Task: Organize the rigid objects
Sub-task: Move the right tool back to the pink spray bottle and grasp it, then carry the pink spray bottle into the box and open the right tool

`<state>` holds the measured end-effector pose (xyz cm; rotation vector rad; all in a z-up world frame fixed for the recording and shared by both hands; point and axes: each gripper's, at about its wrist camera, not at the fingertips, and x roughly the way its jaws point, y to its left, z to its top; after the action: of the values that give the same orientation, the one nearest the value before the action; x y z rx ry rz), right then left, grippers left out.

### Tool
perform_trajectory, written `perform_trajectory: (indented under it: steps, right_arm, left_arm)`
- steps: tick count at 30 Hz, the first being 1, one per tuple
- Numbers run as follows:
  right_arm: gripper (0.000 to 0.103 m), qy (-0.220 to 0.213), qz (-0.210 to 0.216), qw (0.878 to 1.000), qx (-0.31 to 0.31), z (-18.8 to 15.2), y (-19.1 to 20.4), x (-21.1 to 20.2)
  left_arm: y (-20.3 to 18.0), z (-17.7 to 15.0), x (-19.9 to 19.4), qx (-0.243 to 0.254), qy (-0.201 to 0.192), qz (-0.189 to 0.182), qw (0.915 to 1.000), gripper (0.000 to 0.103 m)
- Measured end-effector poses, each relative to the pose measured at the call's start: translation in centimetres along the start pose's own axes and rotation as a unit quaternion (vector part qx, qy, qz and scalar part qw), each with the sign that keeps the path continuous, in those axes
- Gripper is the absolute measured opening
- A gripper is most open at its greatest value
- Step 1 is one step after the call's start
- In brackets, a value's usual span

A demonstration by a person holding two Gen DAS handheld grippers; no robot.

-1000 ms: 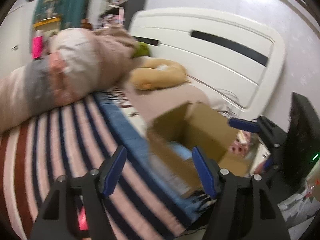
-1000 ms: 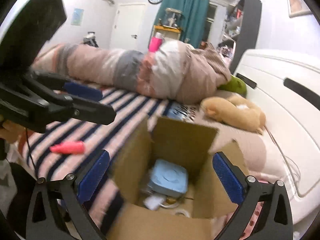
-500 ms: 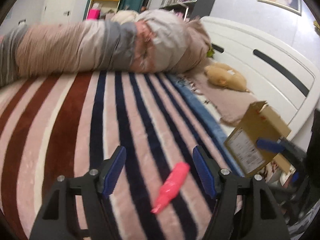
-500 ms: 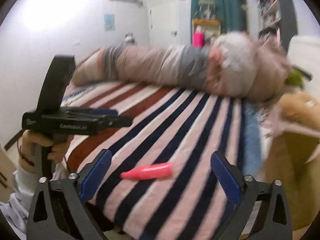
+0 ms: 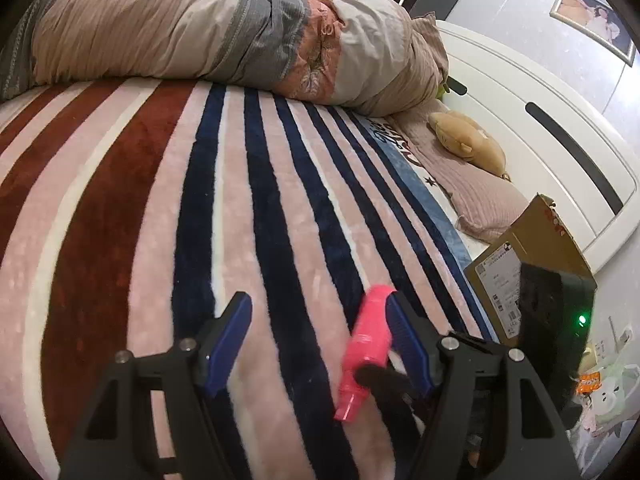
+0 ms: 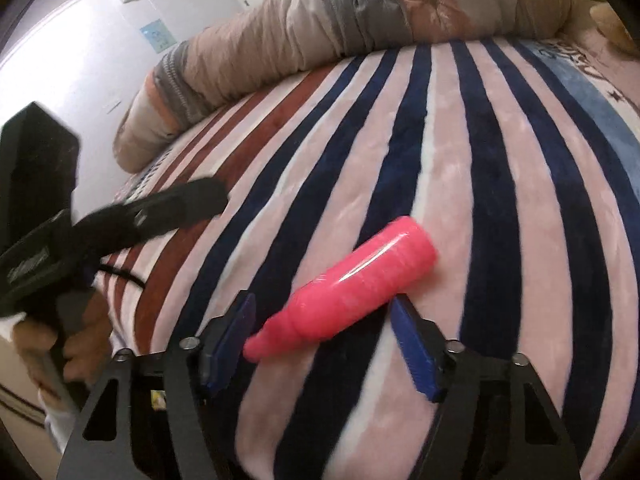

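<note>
Your right tool (image 6: 320,344) is wide open, holding nothing, with the pink bottle (image 6: 344,296) lying crosswise between its fingers on the bed; centre on its wider body, then squeeze.

Striped bed (image 5: 256,208) — pink bottle (image 6: 348,288), rolled duvet (image 5: 208,28), cardboard box (image 5: 532,256).

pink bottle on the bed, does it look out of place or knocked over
Yes. The pink bottle lies on its side, loose on the striped blanket, set at a slant across the stripes, not stored in the cardboard box at the bed's edge. The right gripper is open around it, not yet clamped. No spill shows.
</note>
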<state>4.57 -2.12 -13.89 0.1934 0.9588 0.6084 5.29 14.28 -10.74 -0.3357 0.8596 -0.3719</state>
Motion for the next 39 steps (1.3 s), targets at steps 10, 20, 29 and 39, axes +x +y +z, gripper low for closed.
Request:
perform_trajectory:
  steps: [10, 20, 29, 39]
  right_arm:
    - [0.027, 0.036, -0.066, 0.994, -0.080, 2.8, -1.5, -0.8]
    - [0.032, 0.079, -0.072, 0.992, -0.066, 5.3, -2.3, 3.2]
    - [0.027, 0.078, -0.056, 0.994, -0.049, 6.7, -2.9, 3.6]
    - [0.027, 0.005, -0.012, 0.986, -0.168, 2.6, 1.7, -5.0]
  left_arm:
    - [0.1, 0.0, 0.3, -0.011, 0.001, 0.000, 0.9999, 0.066]
    - [0.0, 0.4, 1.1, -0.016, 0.011, -0.045, 0.9988, 0.066]
    - [0.0, 0.5, 1.3, -0.021, 0.014, -0.049, 0.9985, 0.066]
    - [-5.3, 1.0, 0.1, 0.031, 0.007, -0.149, 0.9884, 0.065]
